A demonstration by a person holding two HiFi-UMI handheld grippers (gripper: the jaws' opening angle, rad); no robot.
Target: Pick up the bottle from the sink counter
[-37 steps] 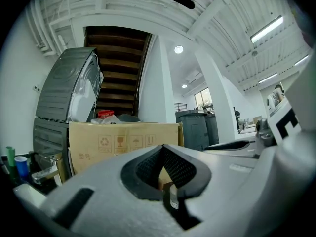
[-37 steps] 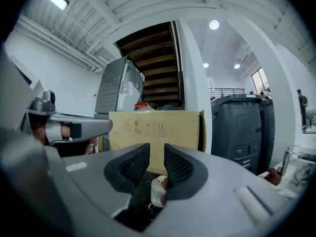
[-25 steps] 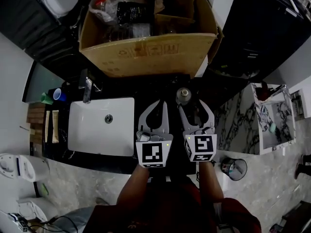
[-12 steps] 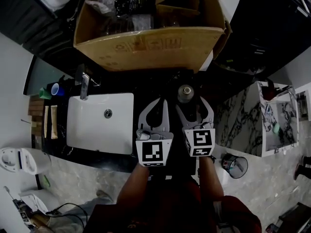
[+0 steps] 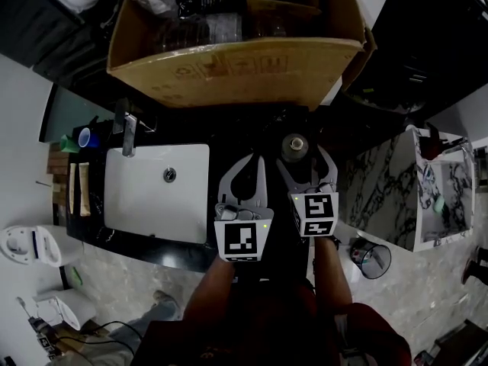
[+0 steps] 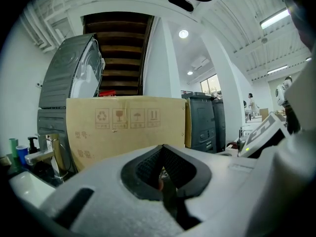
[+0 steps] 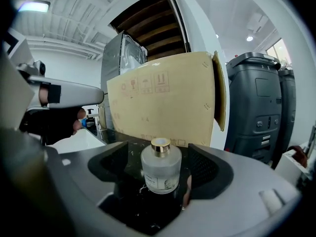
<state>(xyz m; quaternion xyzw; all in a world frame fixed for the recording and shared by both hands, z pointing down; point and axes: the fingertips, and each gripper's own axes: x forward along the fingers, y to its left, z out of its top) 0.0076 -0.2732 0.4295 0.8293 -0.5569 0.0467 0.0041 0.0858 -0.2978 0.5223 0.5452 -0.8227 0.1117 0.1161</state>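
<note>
Frosted glass forms the squat, round bottle (image 7: 160, 171), which has a short neck, a shiny gold cap and a small pale label low on its front. It stands upright on the black sink counter (image 5: 229, 132), right of the white basin (image 5: 145, 204) and near the cardboard box (image 5: 229, 67) at the far side.

Jaws of the right gripper (image 5: 303, 162) are spread wide and have just been opening. The bottle stands between them, with a gap showing on either side, so neither pad presses on it.

Just left of it, the left gripper (image 5: 255, 163) has its jaws brought together at the tips, gripping nothing.
</note>
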